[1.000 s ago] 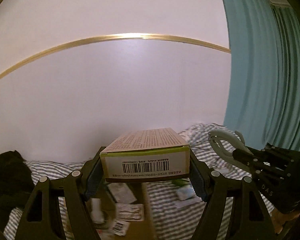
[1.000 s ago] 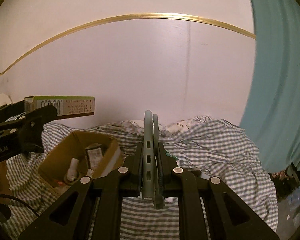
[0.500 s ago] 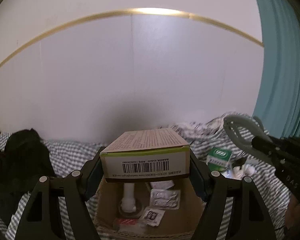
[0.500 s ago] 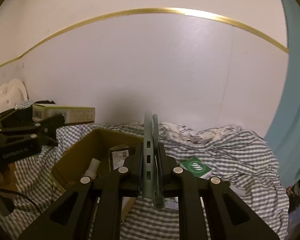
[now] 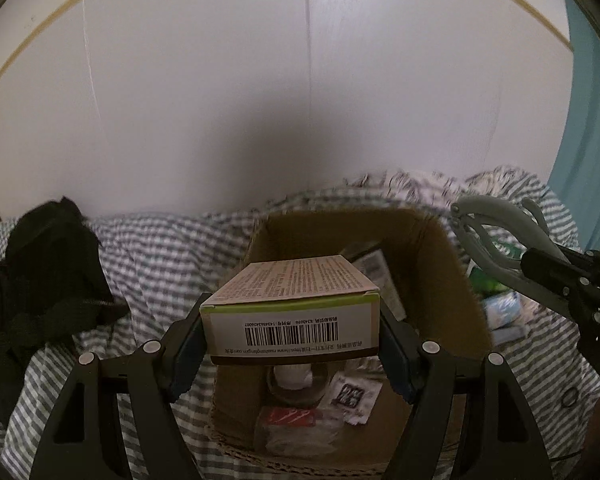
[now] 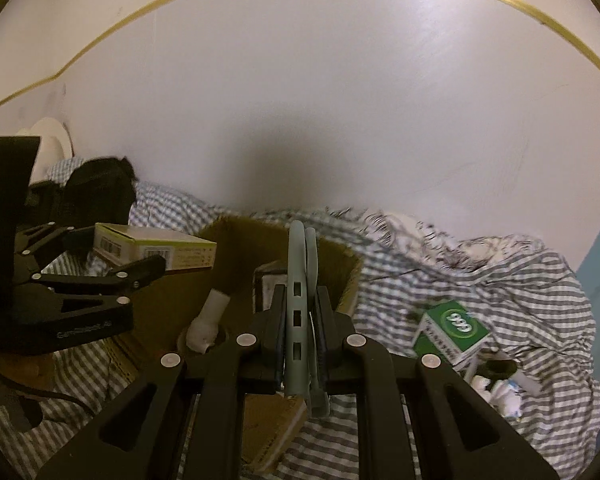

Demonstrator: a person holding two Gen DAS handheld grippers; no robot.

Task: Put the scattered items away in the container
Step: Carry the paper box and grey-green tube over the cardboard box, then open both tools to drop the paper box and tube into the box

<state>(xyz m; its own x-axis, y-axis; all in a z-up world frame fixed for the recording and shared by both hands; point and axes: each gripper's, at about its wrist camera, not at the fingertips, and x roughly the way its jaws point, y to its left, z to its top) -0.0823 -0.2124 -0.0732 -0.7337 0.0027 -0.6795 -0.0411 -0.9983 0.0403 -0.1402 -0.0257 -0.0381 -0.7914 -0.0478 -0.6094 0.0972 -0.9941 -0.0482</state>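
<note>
My left gripper (image 5: 292,344) is shut on a tan and green barcode box (image 5: 292,312), held above the open cardboard box (image 5: 432,248) on the striped bed. Several small items lie inside it. In the right wrist view the barcode box (image 6: 156,248) hangs over the cardboard box's (image 6: 348,280) left side. My right gripper (image 6: 300,344) is shut on a grey-green plastic clip tool (image 6: 298,280), just right of the cardboard box; the tool also shows in the left wrist view (image 5: 496,232). A green and white carton (image 6: 452,328) lies on the bed to the right.
Striped bedding (image 5: 148,248) covers the bed against a white wall (image 5: 300,80). A black cloth heap (image 5: 40,264) lies at the left. Small white and blue packets (image 6: 500,392) lie beside the green carton. A teal curtain (image 5: 588,120) hangs at the right.
Both grippers have moved toward and over the cardboard box, which now looks larger and closer. The barcode box and the clip tool stay gripped.
</note>
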